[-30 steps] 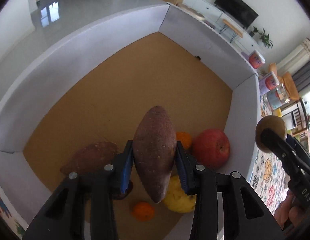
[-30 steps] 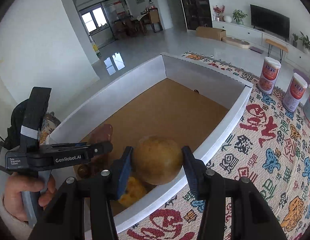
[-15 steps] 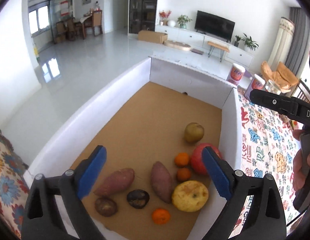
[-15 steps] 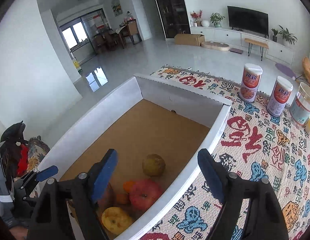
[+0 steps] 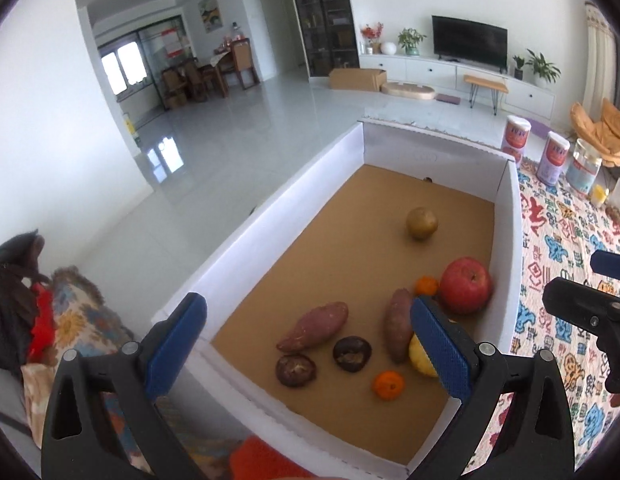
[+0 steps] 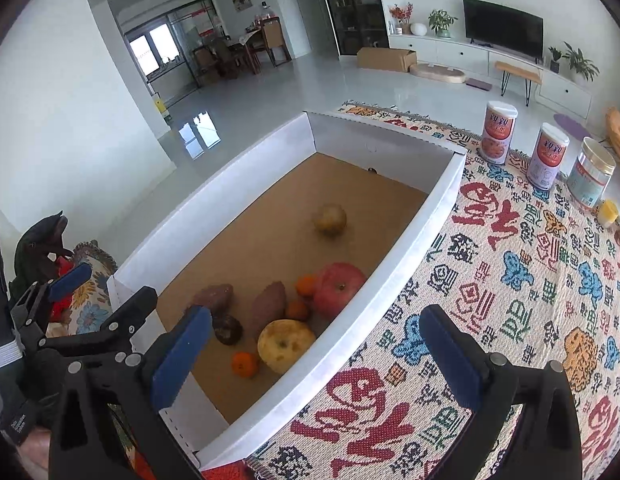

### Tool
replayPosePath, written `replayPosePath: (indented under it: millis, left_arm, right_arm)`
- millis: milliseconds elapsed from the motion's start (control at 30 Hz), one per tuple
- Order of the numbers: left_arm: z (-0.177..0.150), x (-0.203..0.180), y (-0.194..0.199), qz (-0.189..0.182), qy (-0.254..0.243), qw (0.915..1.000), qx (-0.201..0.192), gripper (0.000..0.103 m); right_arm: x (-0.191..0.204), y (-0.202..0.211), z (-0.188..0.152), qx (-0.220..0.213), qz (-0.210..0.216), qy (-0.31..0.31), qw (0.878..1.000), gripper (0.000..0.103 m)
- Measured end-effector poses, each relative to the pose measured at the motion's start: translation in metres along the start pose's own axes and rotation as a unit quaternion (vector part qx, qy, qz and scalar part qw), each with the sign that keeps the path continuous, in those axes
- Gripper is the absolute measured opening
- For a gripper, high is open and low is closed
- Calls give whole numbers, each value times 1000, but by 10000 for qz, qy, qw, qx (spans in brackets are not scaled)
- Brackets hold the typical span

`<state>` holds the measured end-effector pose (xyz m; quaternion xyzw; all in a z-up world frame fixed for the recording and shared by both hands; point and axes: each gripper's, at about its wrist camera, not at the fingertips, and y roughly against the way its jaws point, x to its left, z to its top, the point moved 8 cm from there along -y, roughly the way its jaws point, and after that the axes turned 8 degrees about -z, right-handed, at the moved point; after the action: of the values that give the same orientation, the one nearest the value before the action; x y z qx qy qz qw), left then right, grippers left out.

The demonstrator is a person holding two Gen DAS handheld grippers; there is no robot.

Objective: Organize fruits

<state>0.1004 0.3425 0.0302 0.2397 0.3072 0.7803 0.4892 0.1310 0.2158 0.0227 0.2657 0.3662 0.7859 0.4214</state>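
A home's open living room. A flat television stands on a long white media cabinet with potted plants beside it. Left of the television, a dark glass display cabinet; further left, a dining table with chairs by the window. Glossy tiled floor throughout.

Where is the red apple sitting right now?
The red apple lies inside the white box, against its right-hand wall in the left wrist view. A small orange touches its left side, and the brownish round fruit sits alone farther back.
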Motion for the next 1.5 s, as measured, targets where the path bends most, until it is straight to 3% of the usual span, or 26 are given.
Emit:
replayPosePath:
  millis: [433, 967, 1500]
  left_arm:
    - [-9, 24, 13, -525, 480, 9969, 334, 102]
    - [-3, 45, 24, -288, 645, 9970, 314, 102]
    - [-9, 49, 17, -335, 748, 9955, 482, 102]
  right_arm:
    - [42, 5, -14, 168, -514, 719, 9959, 103]
    - [66, 20, 0, 142, -577, 1000, 9932, 103]
    - [71, 16, 4, 260, -569, 999, 9930, 103]
